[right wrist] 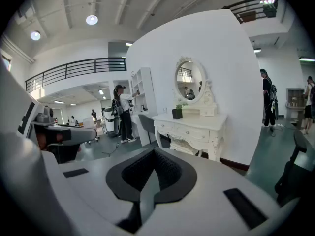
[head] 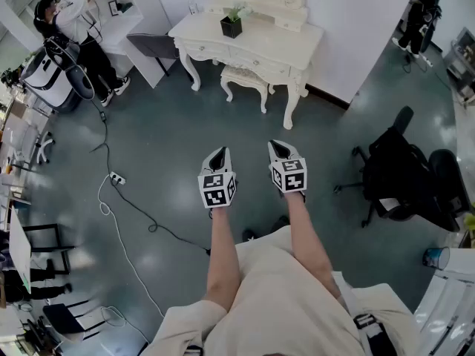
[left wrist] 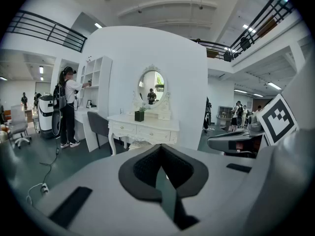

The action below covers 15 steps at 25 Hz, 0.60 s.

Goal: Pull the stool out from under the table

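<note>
A white carved stool [head: 245, 80] stands tucked under the front of the white dressing table [head: 297, 47] at the far side of the room. In the right gripper view the stool [right wrist: 185, 145] shows between the legs of the table [right wrist: 206, 123]. In the left gripper view only a pale bit of the stool [left wrist: 129, 143] shows below the table [left wrist: 157, 128]. My left gripper [head: 217, 154] and right gripper [head: 280, 148] hover side by side over the floor, well short of the stool. Both point toward it. Both are shut with nothing in them; the left gripper [left wrist: 160, 149] and right gripper [right wrist: 154, 152] show closed tips.
A black plant pot [head: 231, 25] sits on the table below an oval mirror [left wrist: 151, 86]. A person [head: 74, 28] stands at white shelves to the far left, beside a grey chair [head: 152, 47]. A cable with a power strip [head: 116, 178] crosses the floor at left. A black office chair [head: 404, 173] stands at right.
</note>
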{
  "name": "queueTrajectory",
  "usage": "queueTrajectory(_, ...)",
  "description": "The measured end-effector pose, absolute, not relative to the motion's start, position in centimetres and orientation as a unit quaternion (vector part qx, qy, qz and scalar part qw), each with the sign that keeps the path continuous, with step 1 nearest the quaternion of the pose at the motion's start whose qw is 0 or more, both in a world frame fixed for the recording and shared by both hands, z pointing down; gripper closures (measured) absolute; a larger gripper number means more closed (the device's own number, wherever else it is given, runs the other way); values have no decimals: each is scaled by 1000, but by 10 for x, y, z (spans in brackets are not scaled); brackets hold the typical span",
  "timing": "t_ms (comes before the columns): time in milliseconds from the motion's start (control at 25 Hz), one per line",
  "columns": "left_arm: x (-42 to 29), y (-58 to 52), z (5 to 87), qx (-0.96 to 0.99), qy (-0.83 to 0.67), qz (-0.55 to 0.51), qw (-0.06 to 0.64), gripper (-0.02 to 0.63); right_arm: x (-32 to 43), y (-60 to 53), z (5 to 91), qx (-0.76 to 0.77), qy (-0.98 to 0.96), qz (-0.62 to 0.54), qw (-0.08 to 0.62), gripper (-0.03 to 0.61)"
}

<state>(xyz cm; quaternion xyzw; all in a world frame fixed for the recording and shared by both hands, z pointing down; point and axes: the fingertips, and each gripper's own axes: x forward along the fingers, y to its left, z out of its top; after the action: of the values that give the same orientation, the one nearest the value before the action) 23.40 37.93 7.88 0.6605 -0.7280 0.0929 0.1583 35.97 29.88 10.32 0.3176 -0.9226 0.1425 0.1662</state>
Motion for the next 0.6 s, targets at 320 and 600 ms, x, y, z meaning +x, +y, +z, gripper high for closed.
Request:
queueTrajectory(320,259,335,61,638,-755,73,136,600,394,249,94,298,-930,138,163,535)
queueTrajectory(600,280,319,67,621,-771,36,137,599,420,224,111,285,-931,180,139,535)
